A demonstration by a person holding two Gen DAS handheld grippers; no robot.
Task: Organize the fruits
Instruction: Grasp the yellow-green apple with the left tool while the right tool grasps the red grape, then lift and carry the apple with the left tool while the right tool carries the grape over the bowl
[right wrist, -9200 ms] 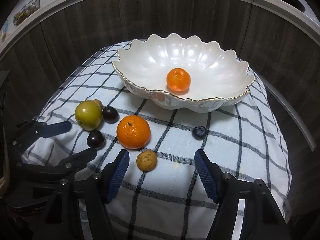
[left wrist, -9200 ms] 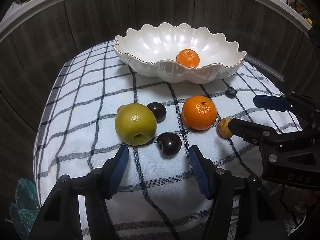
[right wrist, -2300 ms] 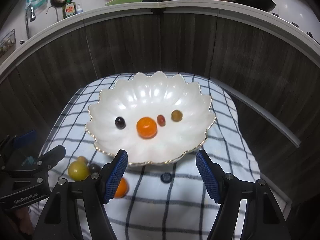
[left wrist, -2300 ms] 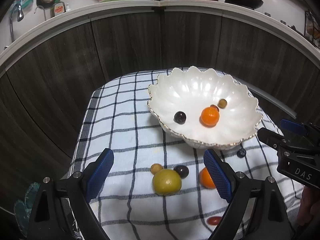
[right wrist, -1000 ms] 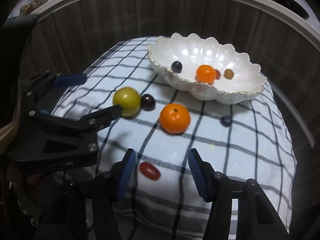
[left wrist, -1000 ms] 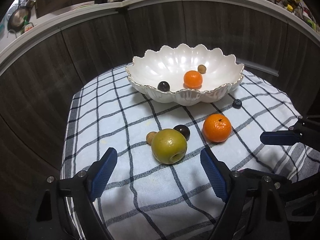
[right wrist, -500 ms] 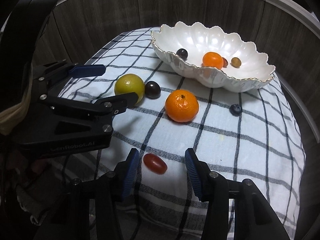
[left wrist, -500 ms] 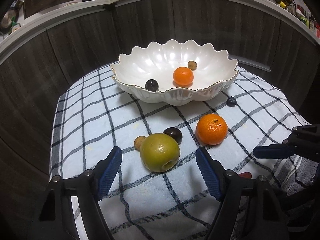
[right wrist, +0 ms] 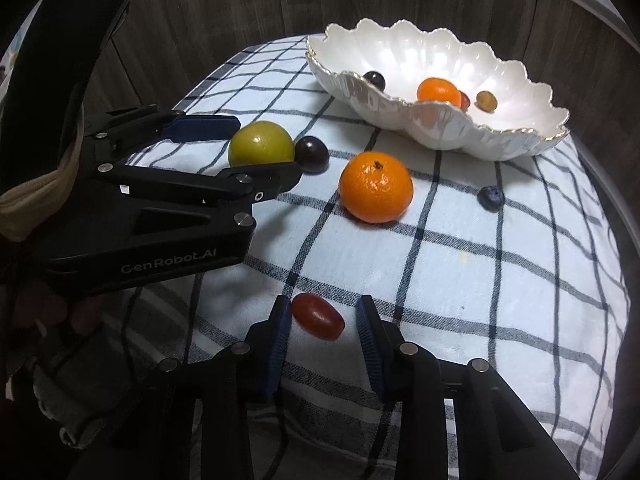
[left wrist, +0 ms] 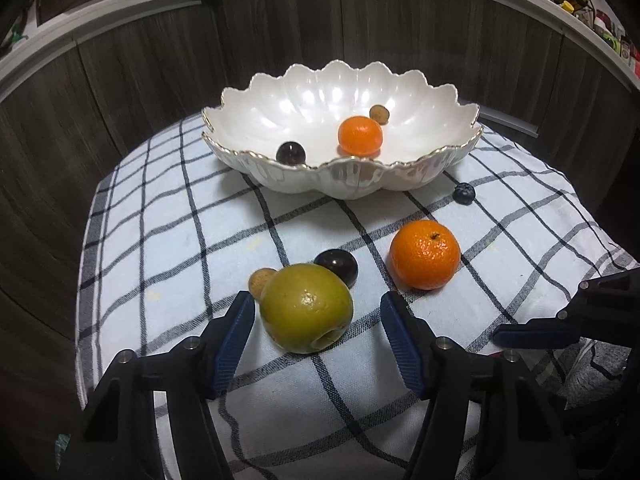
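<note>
A green apple (left wrist: 306,314) lies on the checked cloth (left wrist: 180,220) between the fingers of my left gripper (left wrist: 318,332). Its jaws are closing, and gaps still show on both sides of the apple. In the right wrist view a small red tomato (right wrist: 318,317) lies between the fingers of my right gripper (right wrist: 323,330), whose jaws are also closing; the right pad stands clear of it. The white scalloped bowl (left wrist: 340,180) at the back holds a mandarin (left wrist: 359,136), a dark plum (left wrist: 291,153) and a small brown fruit (left wrist: 379,114).
On the cloth lie a large orange (left wrist: 425,254), a dark plum (left wrist: 336,266) touching the apple, a small tan fruit (left wrist: 260,280) behind it and a blueberry (left wrist: 464,193). Dark wood panels ring the table. A hand (right wrist: 76,312) holds the left gripper.
Both pairs of jaws have narrowed. The left gripper came down and closer around the green apple. The right gripper drew in around the red tomato.
</note>
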